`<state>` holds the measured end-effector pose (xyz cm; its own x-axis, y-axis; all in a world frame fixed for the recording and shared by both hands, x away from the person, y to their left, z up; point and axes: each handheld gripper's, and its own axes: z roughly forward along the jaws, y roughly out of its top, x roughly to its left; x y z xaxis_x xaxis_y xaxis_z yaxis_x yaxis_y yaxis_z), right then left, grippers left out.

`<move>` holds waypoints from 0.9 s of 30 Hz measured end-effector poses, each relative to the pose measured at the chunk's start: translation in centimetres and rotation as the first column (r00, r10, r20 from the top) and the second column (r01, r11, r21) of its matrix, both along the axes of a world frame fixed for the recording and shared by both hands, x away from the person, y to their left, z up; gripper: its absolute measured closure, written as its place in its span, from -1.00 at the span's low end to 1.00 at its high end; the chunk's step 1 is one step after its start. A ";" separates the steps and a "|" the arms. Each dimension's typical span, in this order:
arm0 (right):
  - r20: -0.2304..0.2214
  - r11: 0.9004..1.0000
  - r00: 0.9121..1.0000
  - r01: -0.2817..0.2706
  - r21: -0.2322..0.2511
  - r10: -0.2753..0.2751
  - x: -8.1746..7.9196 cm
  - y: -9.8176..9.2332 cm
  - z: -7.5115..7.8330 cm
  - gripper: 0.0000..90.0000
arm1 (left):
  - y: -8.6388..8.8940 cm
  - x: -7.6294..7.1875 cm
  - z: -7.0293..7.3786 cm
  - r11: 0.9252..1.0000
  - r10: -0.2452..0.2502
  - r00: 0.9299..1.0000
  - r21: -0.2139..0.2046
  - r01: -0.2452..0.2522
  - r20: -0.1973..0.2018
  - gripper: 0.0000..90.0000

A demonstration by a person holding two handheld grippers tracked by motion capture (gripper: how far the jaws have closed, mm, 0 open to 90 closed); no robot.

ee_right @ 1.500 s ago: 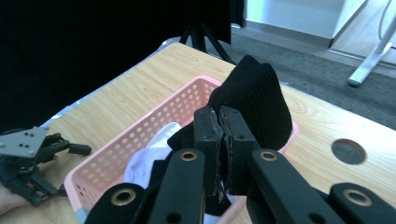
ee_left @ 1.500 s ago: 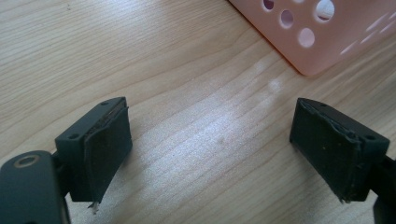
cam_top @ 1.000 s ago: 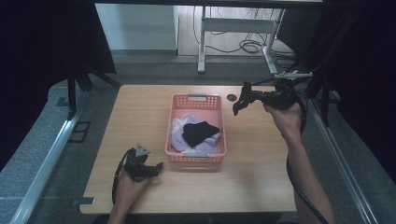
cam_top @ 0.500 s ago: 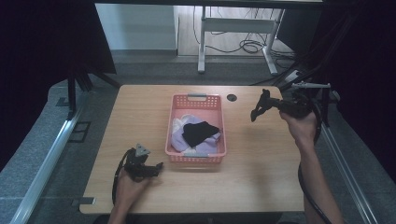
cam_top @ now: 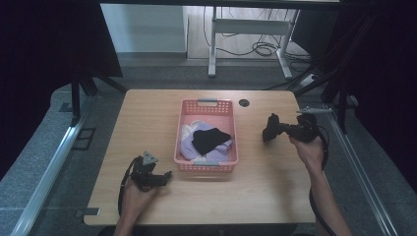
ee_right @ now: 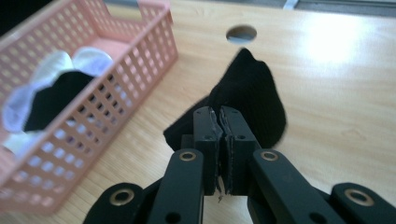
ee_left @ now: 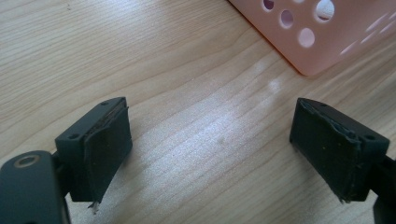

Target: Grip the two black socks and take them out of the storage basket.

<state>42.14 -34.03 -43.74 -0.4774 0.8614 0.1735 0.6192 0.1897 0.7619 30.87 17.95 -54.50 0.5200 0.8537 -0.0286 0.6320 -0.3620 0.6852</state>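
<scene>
We hold the black sock (ee_right: 252, 100) pinched in the closed right gripper (ee_right: 219, 122), clear of the basket (ee_right: 154, 42), to lay it down, while the left gripper (ee_left: 212, 140) rests wide open and empty.

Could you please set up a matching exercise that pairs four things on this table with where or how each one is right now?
Things:
1. left hand-held gripper
2. right hand-held gripper
3. pink basket
4. round hole in the tabletop

States or places:
A. shut on a black cloth
B. near the table's far edge, right of the basket
C. jaws wide apart over bare wood, holding nothing
D. mid-table, holding white and black cloths

Pairs: 1-C, 2-A, 3-D, 4-B
</scene>
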 end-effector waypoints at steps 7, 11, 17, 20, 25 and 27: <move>-0.018 0.998 1.000 0.002 -0.061 -0.003 -0.5 0.1 -2.6 0.89 | 0.0 0.0 0.0 1.000 0.000 1.000 0.000 0.000 0.000 -0.72; -0.037 0.996 0.999 -0.001 -0.092 -0.002 -0.6 0.1 -3.6 0.88 | 0.0 0.0 0.0 1.000 0.000 1.000 0.000 0.000 0.000 -0.72; -0.082 0.993 0.997 -0.010 -0.115 0.001 -0.9 0.1 -5.3 0.79 | 0.0 0.0 0.0 1.000 -0.004 1.000 0.005 0.004 -0.002 -0.72; -0.076 0.994 0.997 -0.013 -0.111 0.004 -1.1 -0.1 -5.1 0.58 | 0.0 0.0 0.0 1.000 -0.001 1.000 0.002 0.001 0.000 -0.72; -0.036 0.992 0.999 -0.027 -0.126 0.023 -1.4 0.4 -3.0 0.23 | 0.0 0.0 0.0 1.000 0.000 1.000 0.000 0.000 0.000 -0.72; -0.031 0.992 0.999 -0.028 -0.123 0.024 -1.5 0.6 -2.4 0.17 | 0.0 0.0 0.0 1.000 0.000 1.000 0.000 0.000 0.000 -0.72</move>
<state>40.67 -33.43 -46.11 -0.4960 0.8645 0.0810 0.6346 0.2972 0.7134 30.87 17.95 -54.50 0.5199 0.8537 -0.0284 0.6319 -0.3620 0.6853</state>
